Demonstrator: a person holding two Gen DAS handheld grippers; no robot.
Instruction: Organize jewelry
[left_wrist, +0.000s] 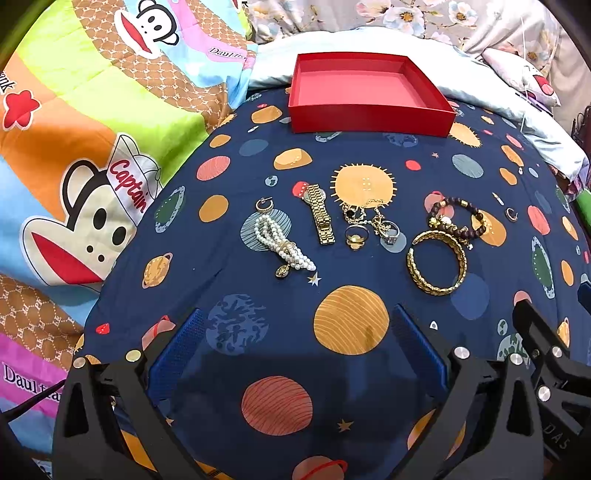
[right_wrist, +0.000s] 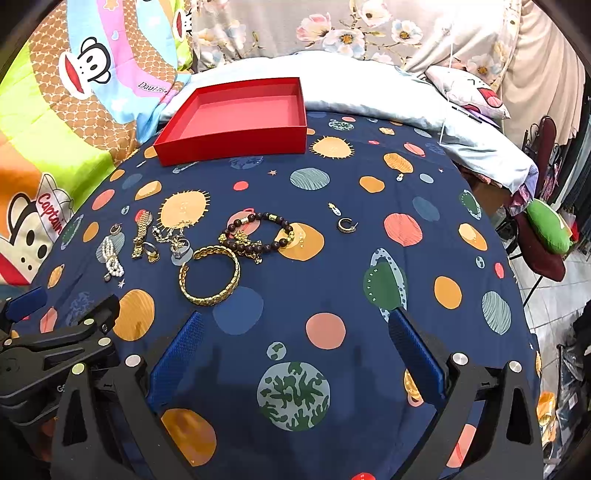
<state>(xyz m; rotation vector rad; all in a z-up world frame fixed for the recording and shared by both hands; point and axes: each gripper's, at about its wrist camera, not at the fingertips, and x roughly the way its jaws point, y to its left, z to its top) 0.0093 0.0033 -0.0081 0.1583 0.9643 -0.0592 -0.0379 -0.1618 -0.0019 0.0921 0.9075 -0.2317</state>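
Observation:
An empty red box (left_wrist: 369, 92) (right_wrist: 236, 118) sits at the far side of the navy planet-print cloth (left_wrist: 295, 295). Jewelry lies in a row nearer me: a pearl bracelet (left_wrist: 282, 242), a small hoop earring (left_wrist: 264, 205), a gold watch (left_wrist: 320, 218), gold rings (left_wrist: 356, 236), a chain necklace (left_wrist: 373, 214), a dark bead bracelet (left_wrist: 461, 218) and a gold bangle (left_wrist: 437, 262) (right_wrist: 210, 275). Another hoop earring (right_wrist: 346, 224) lies apart to the right. My left gripper (left_wrist: 295, 343) and right gripper (right_wrist: 295, 343) hover open and empty, short of the jewelry.
A bright cartoon-monkey quilt (left_wrist: 92, 147) borders the cloth on the left. A pale blue blanket (right_wrist: 369, 92) and floral bedding (right_wrist: 332, 29) lie behind the box. The bed's right edge drops to a tiled floor (right_wrist: 554, 295) with a chair and clutter.

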